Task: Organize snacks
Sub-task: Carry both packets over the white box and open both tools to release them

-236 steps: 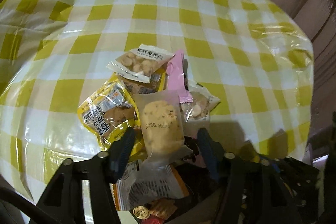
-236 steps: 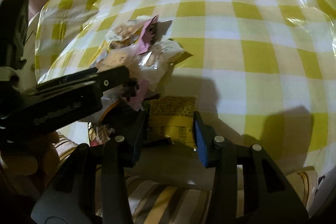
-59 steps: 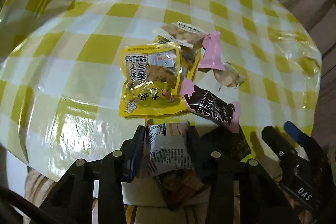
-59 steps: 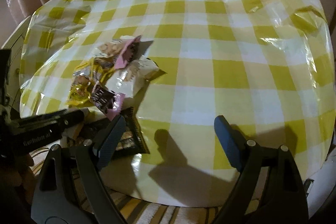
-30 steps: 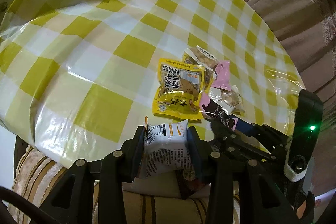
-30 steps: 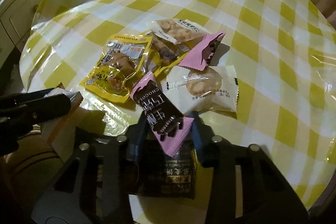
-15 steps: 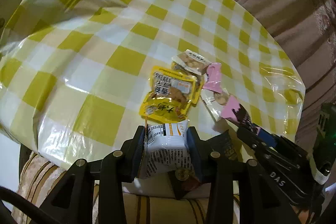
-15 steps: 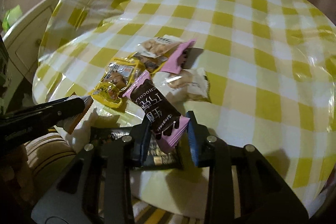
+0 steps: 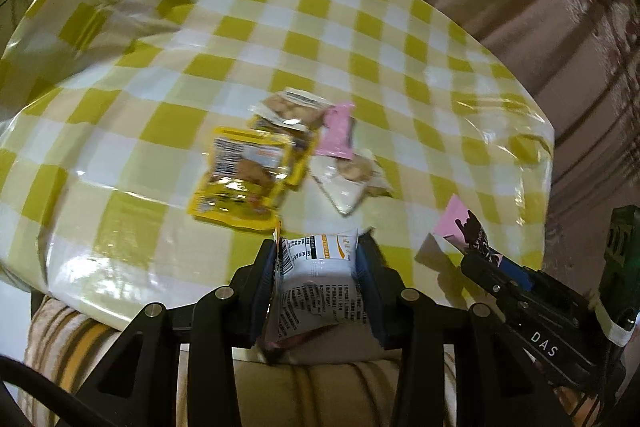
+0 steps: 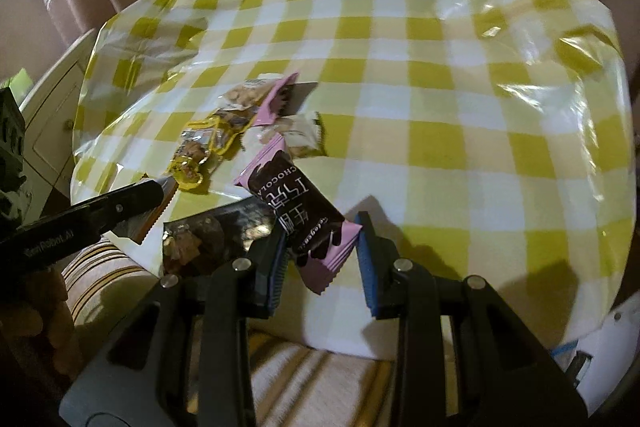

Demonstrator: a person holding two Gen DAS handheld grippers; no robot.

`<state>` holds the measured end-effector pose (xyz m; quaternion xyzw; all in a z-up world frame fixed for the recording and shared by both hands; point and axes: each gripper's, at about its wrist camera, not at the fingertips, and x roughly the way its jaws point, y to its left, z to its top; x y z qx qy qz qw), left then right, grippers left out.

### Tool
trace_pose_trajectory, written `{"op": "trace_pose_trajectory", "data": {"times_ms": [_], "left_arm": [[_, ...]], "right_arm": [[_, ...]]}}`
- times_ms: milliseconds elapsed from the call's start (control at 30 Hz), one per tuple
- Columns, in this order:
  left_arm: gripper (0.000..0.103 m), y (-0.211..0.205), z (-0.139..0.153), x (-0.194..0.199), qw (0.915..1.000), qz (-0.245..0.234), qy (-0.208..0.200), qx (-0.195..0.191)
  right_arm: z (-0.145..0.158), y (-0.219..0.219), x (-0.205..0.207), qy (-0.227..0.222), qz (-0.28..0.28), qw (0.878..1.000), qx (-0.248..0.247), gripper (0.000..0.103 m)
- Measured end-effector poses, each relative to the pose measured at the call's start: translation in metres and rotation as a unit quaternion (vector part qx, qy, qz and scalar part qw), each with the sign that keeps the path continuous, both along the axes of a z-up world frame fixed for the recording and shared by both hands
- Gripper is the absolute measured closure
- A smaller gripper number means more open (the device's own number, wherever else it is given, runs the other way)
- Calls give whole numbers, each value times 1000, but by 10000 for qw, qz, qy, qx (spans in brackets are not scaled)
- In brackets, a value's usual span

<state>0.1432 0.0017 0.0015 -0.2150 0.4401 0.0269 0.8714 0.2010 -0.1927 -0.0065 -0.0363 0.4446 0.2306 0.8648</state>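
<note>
Pink chocolate packet [image 10: 298,213] held in right claw [image 10: 322,259], seemingly lifted.

The left gripper [image 9: 316,267] clamps a white snack packet [image 9: 318,277] just in front of the yellow pouch [image 9: 244,179] on the checked table [image 9: 120,131]

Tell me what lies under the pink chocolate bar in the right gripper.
The pink chocolate bar, lifted by the right gripper, overlaps a dark snack packet at the edge of the checked tablecloth. How far that packet extends under it is hidden.
</note>
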Motion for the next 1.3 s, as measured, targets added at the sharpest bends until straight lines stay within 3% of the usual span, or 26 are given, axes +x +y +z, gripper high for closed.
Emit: {"op": "trace_pose_trajectory", "data": {"times_ms": [333, 667, 900, 1300], "left_arm": [[62, -64, 7, 11, 9975, -703, 3, 47], [62, -146, 13, 22, 9863, -1643, 4, 127], [62, -211, 15, 22, 9702, -2417, 12, 176], [60, -298, 8, 13, 9305, -3651, 222, -199]], "right_arm": [[1, -63, -12, 116, -532, 9984, 130, 67], [-9, -157, -30, 297, -1399, 9897, 95, 67], [-18, -222, -45, 445, -1978, 9792, 14, 67], [-26, -292, -63, 624, -2708, 9606, -54, 66]]}}
